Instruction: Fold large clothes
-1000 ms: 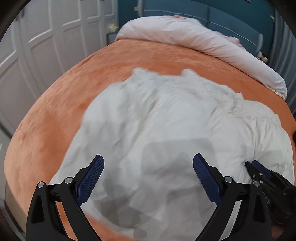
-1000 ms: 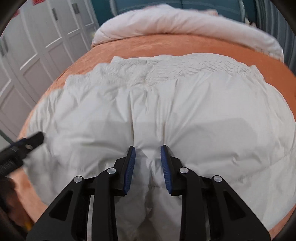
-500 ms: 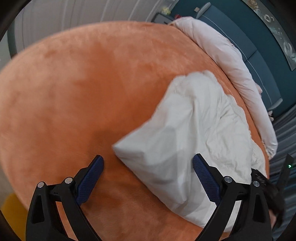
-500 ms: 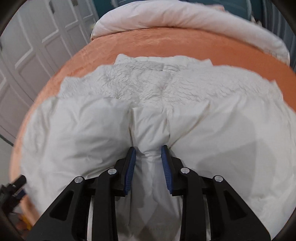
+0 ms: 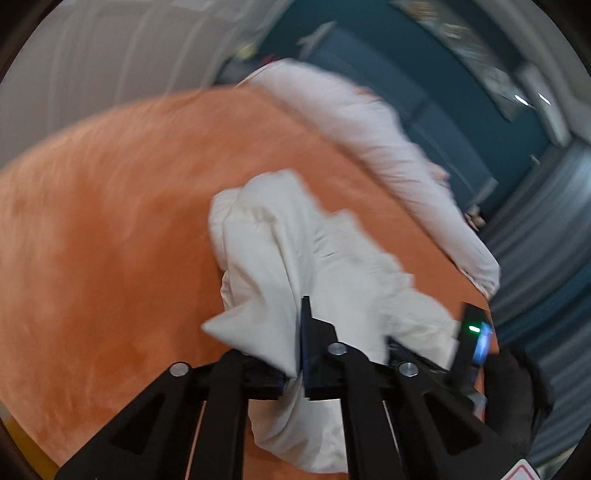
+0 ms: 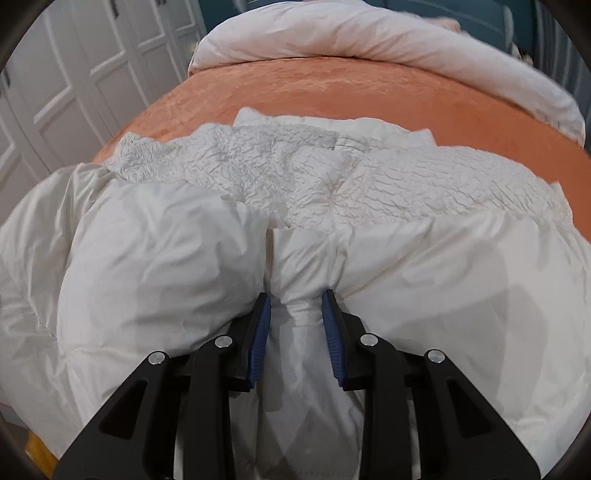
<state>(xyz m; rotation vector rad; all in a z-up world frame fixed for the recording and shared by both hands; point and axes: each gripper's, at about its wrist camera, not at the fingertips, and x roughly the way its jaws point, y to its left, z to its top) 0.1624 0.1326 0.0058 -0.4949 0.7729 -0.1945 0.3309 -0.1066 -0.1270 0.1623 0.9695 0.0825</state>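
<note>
A large white puffy garment (image 6: 369, 229) lies on the orange bed cover (image 6: 332, 88); its far part is crinkled fabric, its near part smooth. My right gripper (image 6: 295, 306) is shut on a bunched fold of it at the near edge. In the left wrist view the same garment (image 5: 295, 258) is bunched and lifted, and my left gripper (image 5: 301, 332) is shut on its near corner. The right gripper's body with a green light (image 5: 472, 328) shows at the right of that view, held by a black-gloved hand (image 5: 517, 398).
A rolled white duvet (image 6: 369, 33) lies along the far end of the bed, in front of a teal headboard (image 5: 424, 74). White wardrobe doors (image 6: 74, 74) stand to the left. Grey curtains (image 5: 546, 229) hang to the right.
My left gripper has swung to the garment's left corner and shut on it, then pulled it up. My right gripper has kept its hold and drawn the fold nearer.
</note>
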